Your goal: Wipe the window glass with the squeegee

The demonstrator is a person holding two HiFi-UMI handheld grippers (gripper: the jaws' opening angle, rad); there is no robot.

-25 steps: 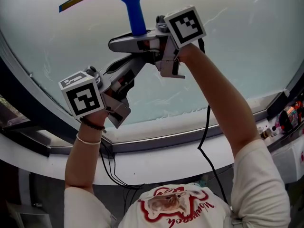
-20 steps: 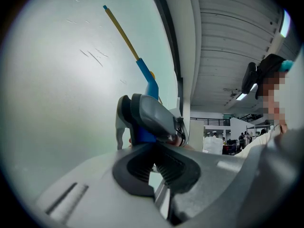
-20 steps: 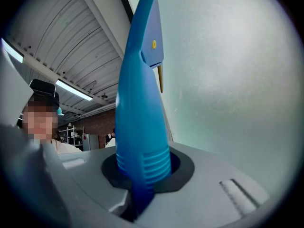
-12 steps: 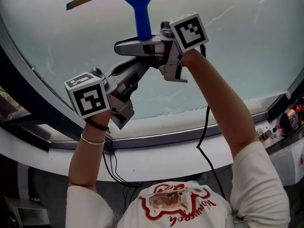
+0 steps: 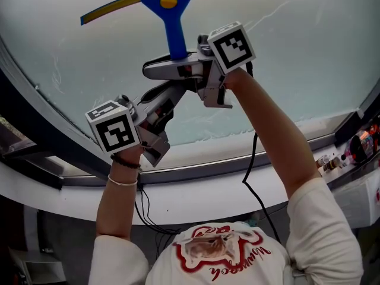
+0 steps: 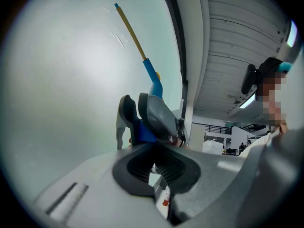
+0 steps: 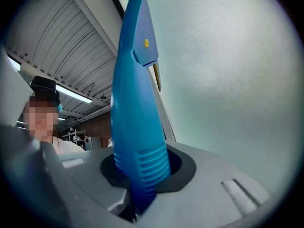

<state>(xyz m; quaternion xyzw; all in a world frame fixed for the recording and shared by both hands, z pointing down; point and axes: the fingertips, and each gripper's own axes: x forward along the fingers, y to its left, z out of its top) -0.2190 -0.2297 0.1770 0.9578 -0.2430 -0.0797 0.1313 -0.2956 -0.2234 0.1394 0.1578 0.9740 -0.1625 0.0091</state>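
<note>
A squeegee with a blue handle and a yellow-edged blade is pressed against the window glass, blade at the top. My right gripper is shut on the lower end of the handle; its jaws have just been opening a little, and the handle still fills the gap between them. My left gripper comes up from the lower left, its tips just under the right gripper's jaws. It is open and holds nothing. In the left gripper view, the right gripper and the blue handle lie just ahead of the left gripper.
A white sill and dark frame run below the pane. Small bottles stand on a ledge at the far right. A black cable hangs from the right gripper along the person's arm.
In the head view the squeegee's blade has come fully into frame and sits lower. The left gripper's cube has shifted slightly right. The handle stays between the right gripper's jaws.
</note>
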